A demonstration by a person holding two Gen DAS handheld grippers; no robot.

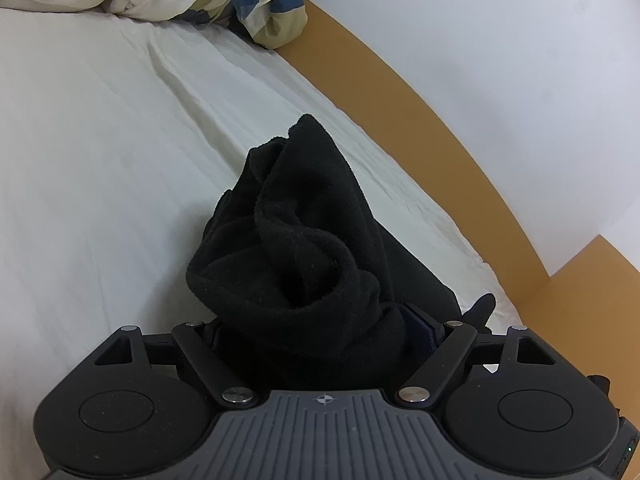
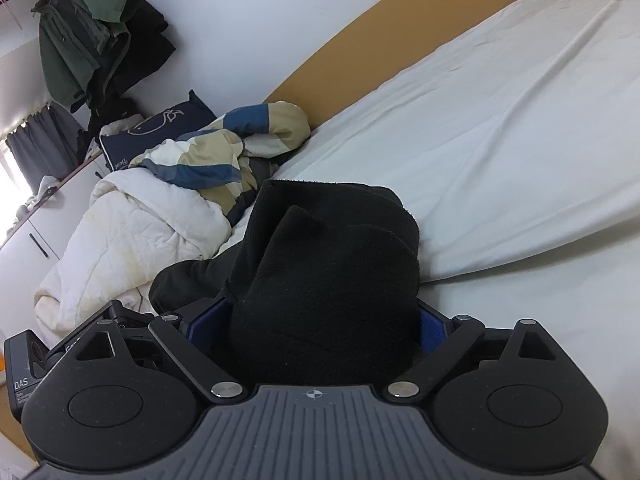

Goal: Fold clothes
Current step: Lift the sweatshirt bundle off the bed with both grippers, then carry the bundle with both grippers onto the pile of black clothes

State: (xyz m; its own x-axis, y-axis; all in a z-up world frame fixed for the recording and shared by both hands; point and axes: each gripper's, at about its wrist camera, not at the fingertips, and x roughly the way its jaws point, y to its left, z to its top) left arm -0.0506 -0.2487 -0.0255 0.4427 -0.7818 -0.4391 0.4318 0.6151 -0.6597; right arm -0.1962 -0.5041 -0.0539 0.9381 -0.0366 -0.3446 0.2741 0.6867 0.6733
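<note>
Fleece garment, black and nappy, bunches in thick folds between both grippers' clamped jaws.

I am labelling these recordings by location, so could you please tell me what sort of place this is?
Most likely a bedroom. A bed with a white sheet runs along an orange headboard, a rumpled duvet is heaped at one end, and jackets hang on a rail by the wall.

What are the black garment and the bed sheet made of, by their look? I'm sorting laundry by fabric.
Black garment: probably fleece or terry knit; matte, with a fuzzy, nubbly pile and thick, soft rolls.
Bed sheet: likely woven cotton or a cotton blend; smooth, white, faintly striped, with thin sharp creases. The exact fibre cannot be told.
</note>
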